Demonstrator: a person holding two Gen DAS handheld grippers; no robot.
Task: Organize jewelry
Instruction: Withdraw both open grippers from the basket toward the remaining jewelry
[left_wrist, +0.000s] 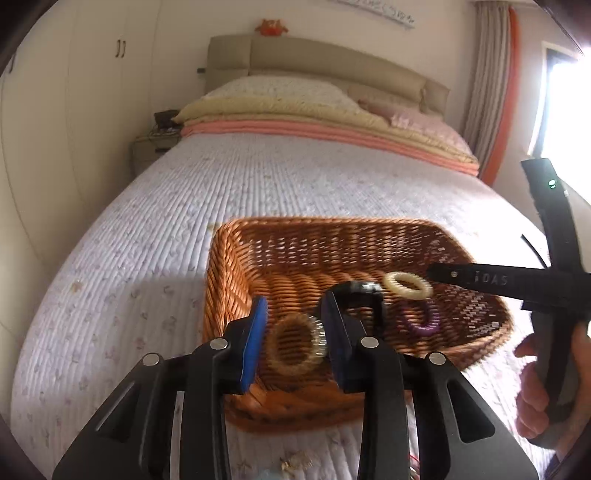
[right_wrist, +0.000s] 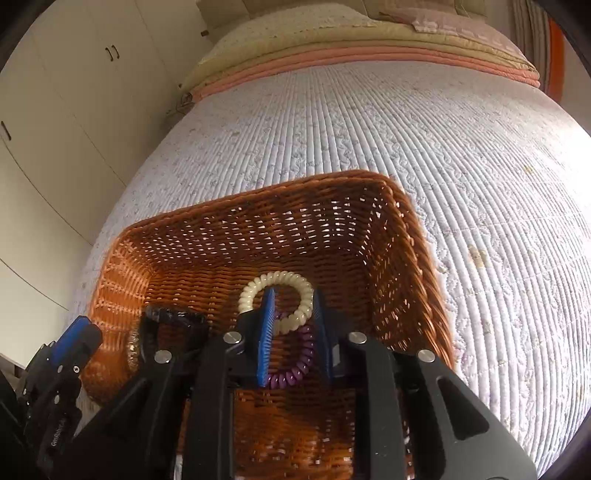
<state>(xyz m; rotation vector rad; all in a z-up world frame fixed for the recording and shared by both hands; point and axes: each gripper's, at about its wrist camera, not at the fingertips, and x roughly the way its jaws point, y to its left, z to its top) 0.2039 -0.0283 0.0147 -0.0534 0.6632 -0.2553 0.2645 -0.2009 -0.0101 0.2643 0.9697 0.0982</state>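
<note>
A brown wicker basket (left_wrist: 236, 258) sits on the bed; it also shows in the right wrist view (right_wrist: 406, 236). Inside lie a clear-gold coil hair tie (left_wrist: 295, 345), a black bracelet (left_wrist: 360, 291), a cream coil hair tie (left_wrist: 408, 286) and a purple coil hair tie (left_wrist: 423, 319). My left gripper (left_wrist: 295, 328) is open above the clear-gold tie, which looks loose between the jaws. My right gripper (right_wrist: 293, 325) is open over the basket, with the cream tie (right_wrist: 275, 299) and purple tie (right_wrist: 295, 365) between its fingers. The black bracelet (right_wrist: 173, 319) lies to its left.
The basket rests on a white quilted bedspread (left_wrist: 258, 184). Folded blankets and pillows (left_wrist: 295, 110) lie at the headboard. A small gold item (left_wrist: 295, 461) lies on the quilt near the front edge. Wardrobes stand to the left, a curtain and window to the right.
</note>
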